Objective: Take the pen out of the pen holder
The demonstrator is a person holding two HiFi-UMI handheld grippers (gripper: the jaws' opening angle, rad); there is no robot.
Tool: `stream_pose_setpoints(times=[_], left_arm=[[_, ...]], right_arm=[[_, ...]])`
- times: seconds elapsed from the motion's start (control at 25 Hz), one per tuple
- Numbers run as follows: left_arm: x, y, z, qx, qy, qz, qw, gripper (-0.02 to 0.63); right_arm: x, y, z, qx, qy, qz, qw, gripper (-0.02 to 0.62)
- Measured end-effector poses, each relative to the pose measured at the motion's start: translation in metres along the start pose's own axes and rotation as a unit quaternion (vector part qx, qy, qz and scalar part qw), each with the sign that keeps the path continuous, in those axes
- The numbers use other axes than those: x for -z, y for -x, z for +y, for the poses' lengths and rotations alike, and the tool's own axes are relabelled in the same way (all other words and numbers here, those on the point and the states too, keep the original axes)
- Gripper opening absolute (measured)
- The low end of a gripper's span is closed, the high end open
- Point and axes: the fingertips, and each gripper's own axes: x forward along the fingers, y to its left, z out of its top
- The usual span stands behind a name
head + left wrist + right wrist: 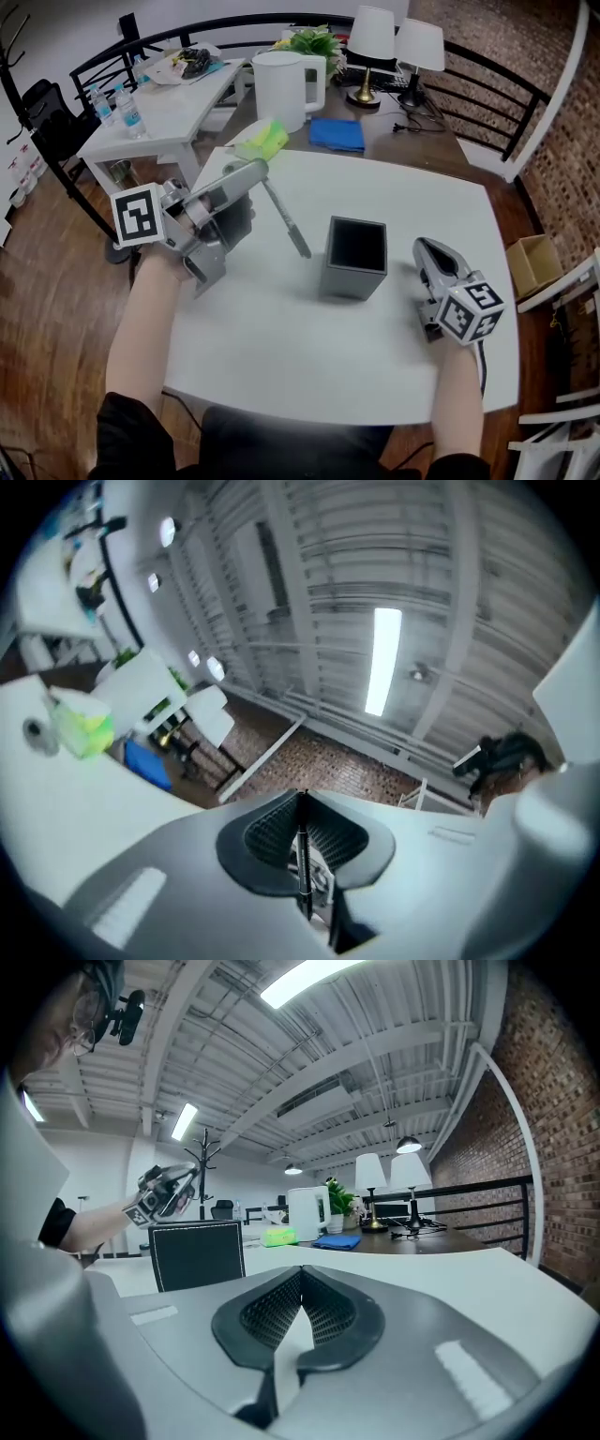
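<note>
My left gripper (257, 174) is shut on a slim grey pen (287, 221) and holds it in the air above the white table (281, 347), left of the pen holder. The pen slants down and to the right from the jaws, its lower tip near the holder's left side. In the left gripper view the pen (302, 860) shows as a thin dark line pinched between the pads of that gripper (301, 803). The pen holder (355, 258) is a grey square box, open on top and dark inside. Right of it lies my right gripper (427, 249), shut on nothing; from there the holder (197, 1255) stands ahead left of the gripper (300, 1277).
A white kettle (283, 87), a blue cloth (337, 134) and a yellow-green bundle (263, 141) sit beyond the table's far edge. Two lamps (372, 49) and a plant stand behind them. A side table with bottles (127, 111) is at far left, a black railing around.
</note>
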Motion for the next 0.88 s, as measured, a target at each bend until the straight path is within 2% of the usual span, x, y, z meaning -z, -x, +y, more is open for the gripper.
stream_pose_setpoints(times=[0.08,0.12,0.2,0.28,0.4,0.52,0.64,0.72,0.8,0.88], left_arm=[[0.029,0.007,0.030,-0.027,0.093,0.064,0.9932,0.026],[0.049,0.009,0.046,-0.049,0.111,0.106,0.9869,0.028],[0.087,0.018,0.076,-0.116,0.091,0.185,0.9716,0.028],[0.108,0.024,0.098,-0.169,0.060,0.228,0.9571,0.031],[0.113,0.017,0.113,-0.192,0.050,0.231,0.9527,0.031],[0.114,0.008,0.128,-0.234,0.004,0.239,0.9424,0.036],[0.115,-0.002,0.131,-0.255,-0.027,0.235,0.9374,0.154],[0.114,-0.004,0.132,-0.275,-0.056,0.229,0.9320,0.200],[0.114,0.000,0.138,-0.305,-0.101,0.238,0.9168,0.213],[0.115,0.006,0.143,-0.330,-0.157,0.253,0.8957,0.227]], right_arm=[[0.000,0.000,-0.001,0.001,0.000,0.000,1.000,0.014],[0.000,0.001,-0.001,0.002,-0.001,0.000,1.000,0.014],[0.000,0.002,-0.001,0.003,-0.001,0.000,1.000,0.014],[0.000,0.002,-0.001,0.004,-0.001,-0.001,1.000,0.014],[-0.001,0.001,-0.001,0.005,-0.001,-0.002,1.000,0.014],[0.000,0.001,-0.001,0.005,-0.003,-0.001,1.000,0.014],[0.000,0.001,-0.001,0.005,-0.002,0.000,1.000,0.014],[0.000,0.002,0.000,0.006,-0.002,0.000,1.000,0.014],[0.000,0.001,0.001,0.005,-0.002,0.001,1.000,0.014],[-0.001,0.001,0.001,0.003,-0.001,0.002,1.000,0.014]])
